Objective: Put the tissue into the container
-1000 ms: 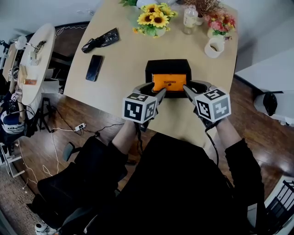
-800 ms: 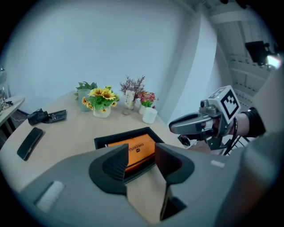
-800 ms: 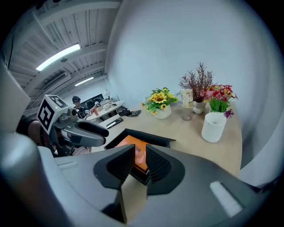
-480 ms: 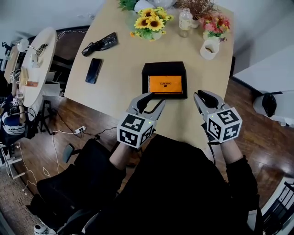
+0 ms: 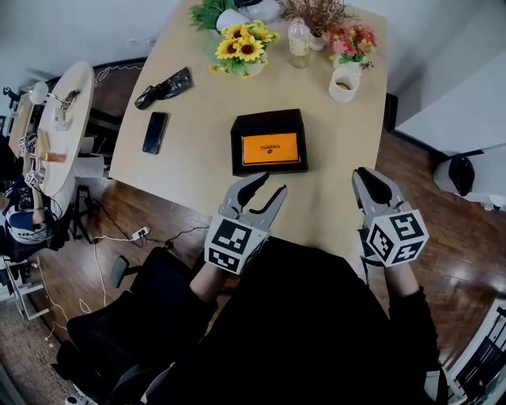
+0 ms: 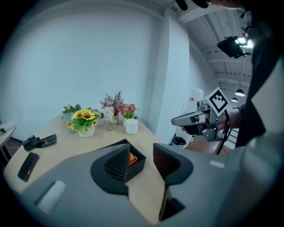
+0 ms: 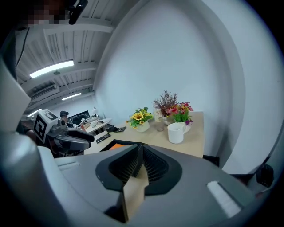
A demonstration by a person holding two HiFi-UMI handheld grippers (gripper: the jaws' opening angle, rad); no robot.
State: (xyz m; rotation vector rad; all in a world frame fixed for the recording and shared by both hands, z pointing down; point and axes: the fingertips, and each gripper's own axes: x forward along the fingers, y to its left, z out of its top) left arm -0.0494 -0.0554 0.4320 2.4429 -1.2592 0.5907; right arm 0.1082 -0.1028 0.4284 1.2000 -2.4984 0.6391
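Floor (image 5: 443,182): dark wood.
Table (image 5: 198,119): pale wood; dried bouquet (image 5: 316,11) at far end cut off.
Left gripper (image 5: 275,182): jaws apart, just been closing, empty.
Right gripper (image 5: 368,176): jaws just been closing, now together, empty.
Container (image 5: 269,119): black, mid-table.
Tissue (image 5: 269,148): orange pack inside container, print unreadable.

1. Table (image 5: 198,158) bare between near edge and container (image 5: 269,120): free approach
2. Phone (image 5: 154,132) and pouch (image 5: 164,87) lie well left, outside that lane
3. Mug (image 5: 344,84), bottle (image 5: 298,41) and flowers (image 5: 239,49) line far edge behind container

Office; meeting table (image 5: 198,142); cluttered side desk (image 5: 77,73); monitor (image 7: 80,116); ceiling strip lights (image 7: 51,68).
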